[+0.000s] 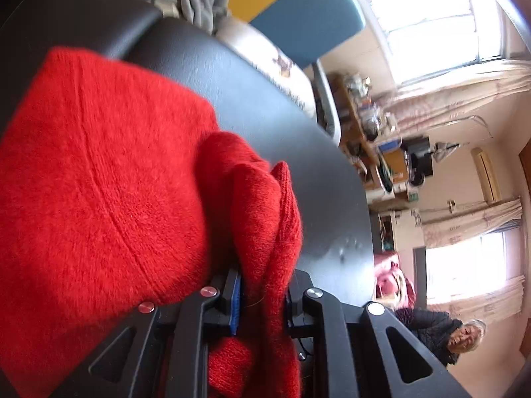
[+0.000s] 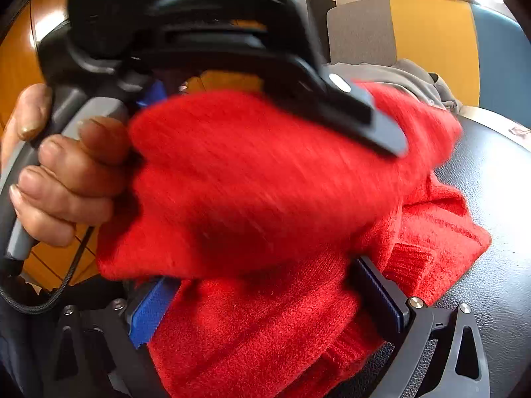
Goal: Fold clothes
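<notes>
A red knitted sweater (image 1: 99,182) lies bunched on a black table (image 1: 282,126). My left gripper (image 1: 262,301) is shut on a fold of the sweater, which bulges out between its blue-padded fingers (image 1: 234,301). In the right wrist view the sweater (image 2: 265,182) fills the middle. My right gripper (image 2: 265,305) has its jaws wide apart with thick sweater cloth between the blue pads (image 2: 149,311); whether it pinches the cloth is unclear. The left gripper body (image 2: 186,26), held by a hand (image 2: 59,179), sits blurred above the sweater.
A grey garment (image 2: 415,76) lies at the table's far side. Yellow, grey and blue chairs (image 2: 431,33) stand behind. A seated person (image 1: 448,335) and cluttered shelves (image 1: 371,126) are across the room. Black table surface (image 2: 491,199) shows to the right of the sweater.
</notes>
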A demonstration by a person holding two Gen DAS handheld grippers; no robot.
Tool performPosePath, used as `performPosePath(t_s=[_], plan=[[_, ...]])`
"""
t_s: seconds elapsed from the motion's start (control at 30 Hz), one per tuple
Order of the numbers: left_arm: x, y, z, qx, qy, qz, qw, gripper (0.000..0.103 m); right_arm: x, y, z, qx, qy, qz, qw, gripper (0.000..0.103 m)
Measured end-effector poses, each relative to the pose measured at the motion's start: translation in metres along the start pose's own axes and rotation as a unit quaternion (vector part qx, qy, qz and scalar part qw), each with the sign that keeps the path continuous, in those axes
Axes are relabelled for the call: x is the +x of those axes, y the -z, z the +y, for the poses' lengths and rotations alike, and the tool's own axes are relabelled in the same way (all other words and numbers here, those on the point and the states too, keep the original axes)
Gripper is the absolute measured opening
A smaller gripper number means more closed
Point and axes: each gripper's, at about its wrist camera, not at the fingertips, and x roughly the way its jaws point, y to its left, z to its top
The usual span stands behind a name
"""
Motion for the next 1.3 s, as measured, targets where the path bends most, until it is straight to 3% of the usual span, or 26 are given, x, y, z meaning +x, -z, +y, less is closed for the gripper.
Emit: performPosePath(t_s=[0.2,0.37,0.47,0.53,0.67,0.7,0.8,0.87,1.0,1.07,1.13,1.23,1.3], plan=[[-0.025,-0.001,-0.018,-0.012,-0.005,0.029,0.9995,0.032,-0.003,-0.001,0.005,-0.004,0.007,-0.003,1.000,0.103],[-0.052,0.001,-0.031,-0.015,0.066,0.056,0.9962,0.035,-0.013,-0.001,0.018,-0.018,0.030,0.006,0.999,0.103],[-0.080,-0.002,-0.038,0.025,0.077,0.029,0.9962,0.035,-0.031,0.005,0.027,-0.023,0.042,0.025,0.999,0.103],[-0.109,-0.003,-0.025,0.051,0.060,-0.014,0.9968,0.035,-0.048,0.010,0.033,-0.022,0.045,0.041,0.998,0.103],[-0.149,0.003,0.021,0.071,-0.033,-0.106,0.9913,0.035,-0.086,0.014,0.036,-0.019,0.043,0.056,0.997,0.103],[-0.156,0.007,0.033,0.071,-0.053,-0.125,0.9882,0.035,-0.098,0.007,0.040,-0.019,0.036,0.047,0.998,0.103],[-0.159,0.019,0.061,0.068,-0.062,-0.148,0.9847,0.035,-0.124,-0.007,0.053,-0.022,0.000,0.014,1.000,0.103],[-0.149,0.029,0.066,0.080,-0.067,-0.149,0.9834,0.034,-0.115,-0.022,0.066,-0.024,-0.033,0.011,0.999,0.103],[-0.132,0.046,0.074,0.097,-0.040,-0.148,0.9834,0.034,-0.054,-0.037,0.077,-0.006,-0.112,0.092,0.989,0.103],[-0.120,0.055,0.068,0.131,-0.042,-0.147,0.9795,0.034,-0.027,-0.028,0.078,0.024,-0.146,0.131,0.980,0.103],[-0.104,0.066,0.066,0.164,-0.057,-0.134,0.9757,0.034,-0.022,-0.009,0.079,0.044,-0.184,0.135,0.973,0.103],[-0.078,0.075,0.072,0.193,-0.071,-0.115,0.9720,0.032,-0.027,0.037,0.065,0.085,-0.176,0.106,0.975,0.103],[-0.078,0.079,0.072,0.203,-0.072,-0.126,0.9682,0.032,-0.046,0.052,0.052,0.139,-0.188,0.044,0.971,0.103]])
